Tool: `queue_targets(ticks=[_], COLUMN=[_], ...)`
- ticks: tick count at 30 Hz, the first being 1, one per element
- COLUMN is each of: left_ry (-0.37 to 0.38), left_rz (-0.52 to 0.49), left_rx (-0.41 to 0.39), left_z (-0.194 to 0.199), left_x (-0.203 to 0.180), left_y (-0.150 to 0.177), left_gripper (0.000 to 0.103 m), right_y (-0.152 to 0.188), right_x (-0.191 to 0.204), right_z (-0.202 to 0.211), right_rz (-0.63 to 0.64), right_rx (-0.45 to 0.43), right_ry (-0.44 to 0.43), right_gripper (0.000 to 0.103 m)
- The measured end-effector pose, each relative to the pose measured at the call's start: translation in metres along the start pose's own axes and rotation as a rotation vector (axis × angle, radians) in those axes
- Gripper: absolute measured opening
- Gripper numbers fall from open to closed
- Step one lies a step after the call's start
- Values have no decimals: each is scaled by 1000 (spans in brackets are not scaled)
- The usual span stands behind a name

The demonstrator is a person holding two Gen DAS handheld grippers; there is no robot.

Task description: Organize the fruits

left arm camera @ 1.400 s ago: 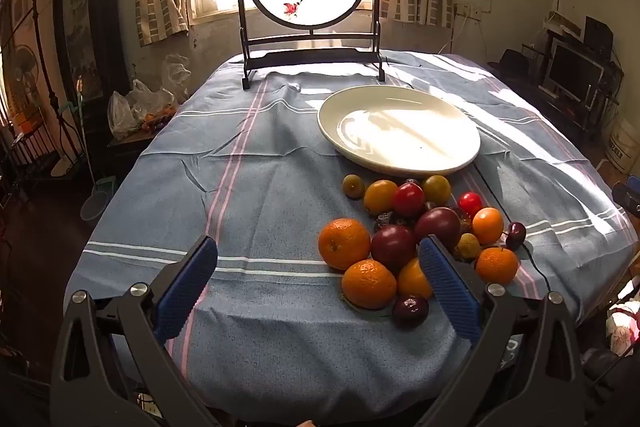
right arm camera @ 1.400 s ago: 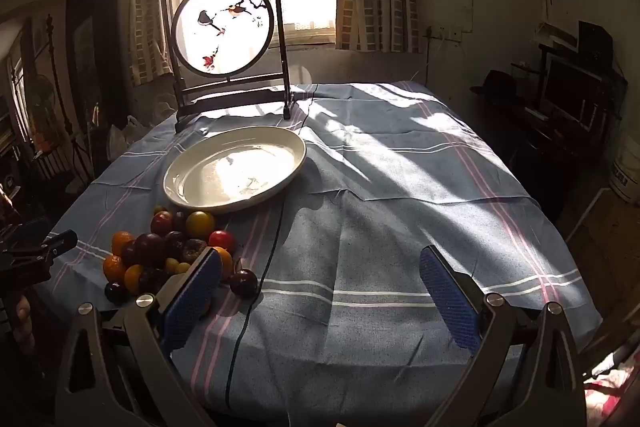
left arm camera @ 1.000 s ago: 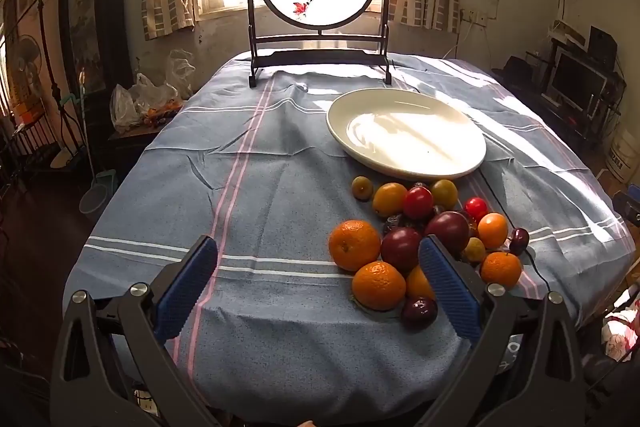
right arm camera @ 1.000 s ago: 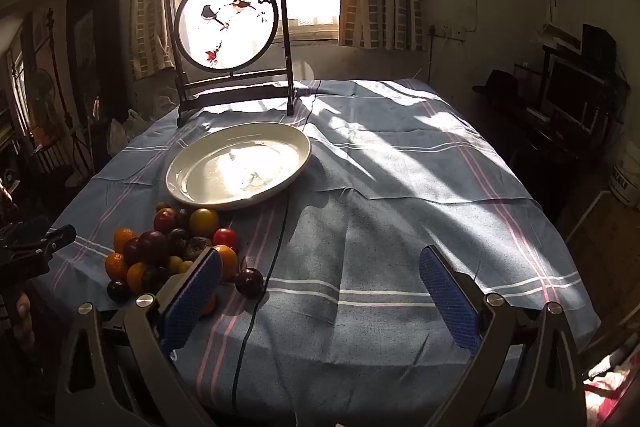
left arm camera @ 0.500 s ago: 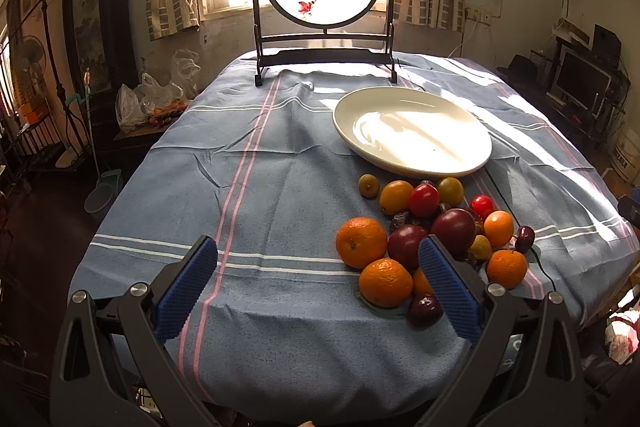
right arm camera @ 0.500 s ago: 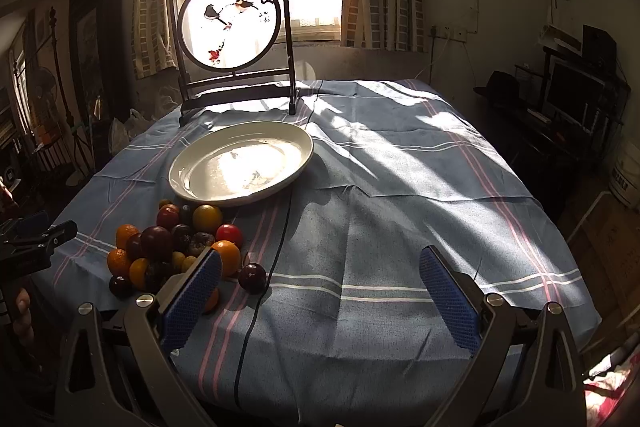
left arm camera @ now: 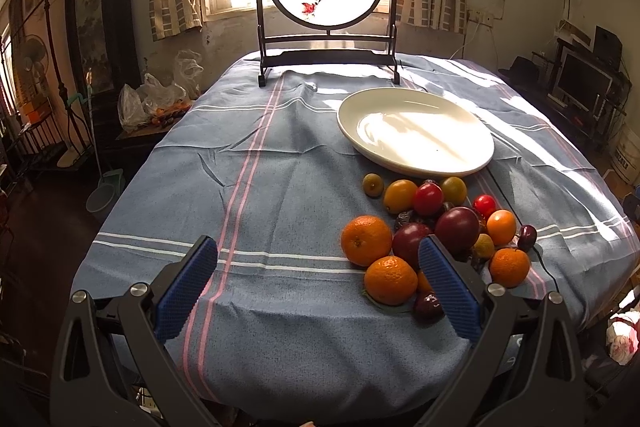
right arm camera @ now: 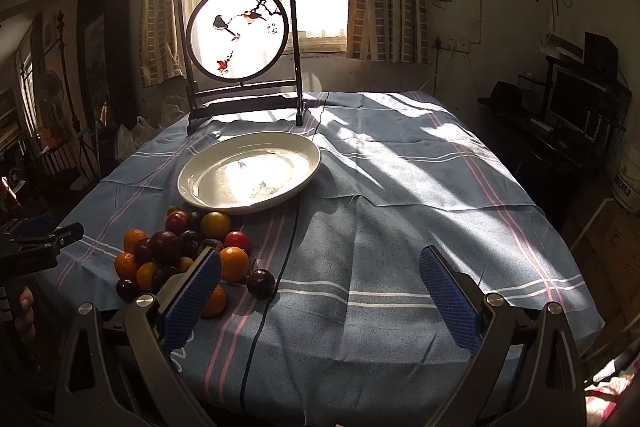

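Left gripper [left arm camera: 318, 281]: jaws spread wide, empty, over bare blue tablecloth [left arm camera: 280, 163].
Fruit pile [left arm camera: 436, 227]: oranges, dark plums, small red and yellow fruits, loose on the cloth just in front of the plate.
White plate [left arm camera: 472, 135]: empty.
Right gripper [right arm camera: 320, 285]: jaws apart, empty.
Advice: take 1 outer fruit at a time, such as the near orange [left arm camera: 390, 279], closing gently to avoid scattering the neighbours.
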State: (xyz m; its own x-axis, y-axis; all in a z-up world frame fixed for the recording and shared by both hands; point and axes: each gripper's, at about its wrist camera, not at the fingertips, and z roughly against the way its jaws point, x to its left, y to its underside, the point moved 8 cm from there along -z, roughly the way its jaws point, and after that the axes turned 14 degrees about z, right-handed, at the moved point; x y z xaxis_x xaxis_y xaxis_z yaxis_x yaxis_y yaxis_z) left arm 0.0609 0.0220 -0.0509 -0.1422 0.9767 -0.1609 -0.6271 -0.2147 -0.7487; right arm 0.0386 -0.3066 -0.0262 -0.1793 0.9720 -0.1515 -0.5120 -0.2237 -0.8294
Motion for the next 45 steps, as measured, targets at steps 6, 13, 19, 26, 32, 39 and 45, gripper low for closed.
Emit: queue_targets(ticks=[6,13,19,26,32,39,45], left_ry=[4,3,-2,-7,-7,-9,-9], left_rz=[-19,-38,-37,-36,-34,-35,-38], left_rx=[5,11,9,-8,-10,-11,-13], left_z=[-1,-5,-6,-2,-1,-1,1], left_x=[0,-3,-4,-5,-4,-4,-3], left_y=[6,15,15,14,15,15,17], left_gripper=[99,99,99,99,99,99,99], right_y=[4,5,8,7,6,7,10], right_x=[-2,-3,-2,-3,-1,1,5], right_z=[0,1,2,3,3,5,2], right_rz=[-8,-4,-4,-2,4,11,13], right_rx=[11,9,5,3,3,1,9], right_ry=[7,12,14,18,13,10,1], right_gripper=[99,99,99,99,99,99,99])
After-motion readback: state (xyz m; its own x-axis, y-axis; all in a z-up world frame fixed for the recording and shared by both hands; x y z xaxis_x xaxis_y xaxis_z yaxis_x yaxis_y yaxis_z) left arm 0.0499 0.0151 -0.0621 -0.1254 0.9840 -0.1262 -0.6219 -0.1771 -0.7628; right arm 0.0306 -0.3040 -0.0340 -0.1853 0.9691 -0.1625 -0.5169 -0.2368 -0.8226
